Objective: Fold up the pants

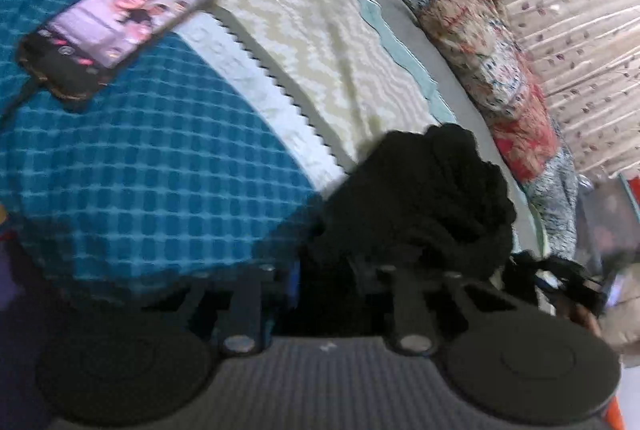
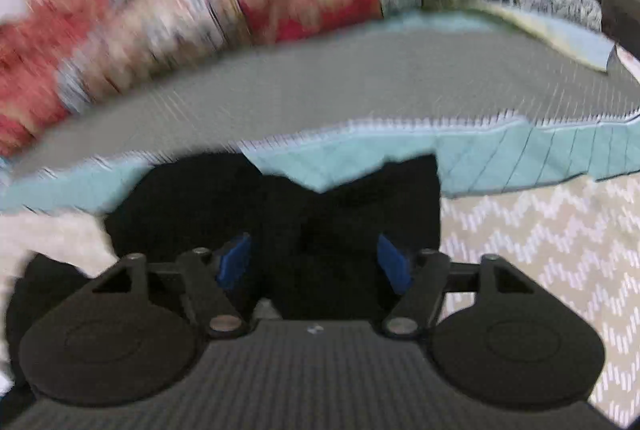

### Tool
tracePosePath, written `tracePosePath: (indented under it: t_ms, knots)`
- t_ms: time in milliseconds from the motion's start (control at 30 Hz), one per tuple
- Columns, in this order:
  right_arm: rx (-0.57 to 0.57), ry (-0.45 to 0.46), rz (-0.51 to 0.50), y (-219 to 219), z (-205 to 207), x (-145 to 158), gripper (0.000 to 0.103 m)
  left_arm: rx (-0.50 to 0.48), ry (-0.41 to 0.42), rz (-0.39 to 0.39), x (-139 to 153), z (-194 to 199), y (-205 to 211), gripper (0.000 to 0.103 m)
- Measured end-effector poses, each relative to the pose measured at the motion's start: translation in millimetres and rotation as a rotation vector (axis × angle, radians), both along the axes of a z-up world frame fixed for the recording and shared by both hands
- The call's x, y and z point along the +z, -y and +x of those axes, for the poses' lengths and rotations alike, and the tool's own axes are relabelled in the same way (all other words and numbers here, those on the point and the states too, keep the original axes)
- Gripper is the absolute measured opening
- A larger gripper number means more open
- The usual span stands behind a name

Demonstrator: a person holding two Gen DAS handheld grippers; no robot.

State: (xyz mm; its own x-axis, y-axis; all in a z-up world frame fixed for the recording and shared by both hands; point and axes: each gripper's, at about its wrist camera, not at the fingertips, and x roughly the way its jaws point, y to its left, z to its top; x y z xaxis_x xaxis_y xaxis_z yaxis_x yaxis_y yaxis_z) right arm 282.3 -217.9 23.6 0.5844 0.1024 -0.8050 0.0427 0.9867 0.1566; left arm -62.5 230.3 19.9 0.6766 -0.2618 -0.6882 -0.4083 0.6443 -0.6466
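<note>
Black pants point(image 1: 424, 202) lie bunched on the bed's cream chevron quilt point(image 1: 288, 30); left gripper point(image 1: 324, 270) and right gripper point(image 2: 312, 258) both angle downward, each pinching their cloth.

The pants point(image 1: 432, 190) are soft black cloth, dull and crumpled. The blue blanket point(image 1: 152, 170) is bumpy woven cloth with little squares. The phone point(image 1: 116, 26) has a shiny glass front. The gripper point(image 2: 314, 262) is dull black plastic with silver metal pins.

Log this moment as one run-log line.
left gripper: shut on bunched black fabric pants | right gripper: black cloth between pads, grip unclear | surface: chevron bedspread
</note>
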Motion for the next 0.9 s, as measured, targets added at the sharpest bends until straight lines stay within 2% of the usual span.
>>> tracePosePath:
  t_ms: [33,100,200,300,367,467,533,600,700,767,833,867,900]
  knots:
    - [-0.032,-0.009,0.013,3.4,3.7,1.6,0.011,-0.011,0.015,0.009,6.0,3.9,1.2,0.019]
    - [-0.110,0.080,0.079,23.1,4.5,31.4,0.010,-0.035,0.084,0.040,27.8,14.6,0.6,0.018]
    - [-0.230,0.263,0.180,71.6,-7.1,104.3,0.010,-0.027,0.211,0.047,68.6,30.9,-8.8,0.018]
    - [-0.366,0.426,0.284,128.8,-41.9,169.0,0.010,0.016,0.319,0.034,103.2,36.9,-16.8,0.018]
    - [-0.445,0.525,0.279,161.1,-75.4,200.6,0.010,0.033,0.361,0.006,112.6,34.7,-19.9,0.018]
    - [-0.488,0.589,0.287,194.2,-126.5,215.1,0.010,0.028,0.351,-0.040,104.5,27.6,-17.0,0.018]
    - [-0.494,0.584,0.260,203.2,-156.3,202.3,0.010,0.010,0.314,-0.035,88.9,21.8,-16.6,0.018]
    - [-0.494,0.540,0.226,210.1,-184.9,168.9,0.011,-0.006,0.235,-0.026,62.5,15.1,-14.5,0.018]
    - [-0.513,0.361,0.241,223.7,-226.7,95.2,0.013,-0.014,0.052,-0.011,20.3,8.2,-12.2,0.018]
    - [-0.582,0.241,0.287,237.6,-255.7,44.3,0.015,0.001,-0.031,-0.025,-1.1,2.2,-15.7,0.018]
    - [-0.650,0.170,0.324,250.0,-283.9,12.5,0.016,0.016,-0.048,-0.064,-10.8,-3.4,-20.3,0.018]
    - [-0.674,0.164,0.342,254.7,-294.5,7.0,0.019,0.022,-0.041,-0.071,-9.7,-4.8,-20.7,0.018]
    - [-0.696,0.183,0.359,257.4,-305.2,5.1,0.025,0.022,-0.035,-0.063,-7.5,-4.8,-19.4,0.018]
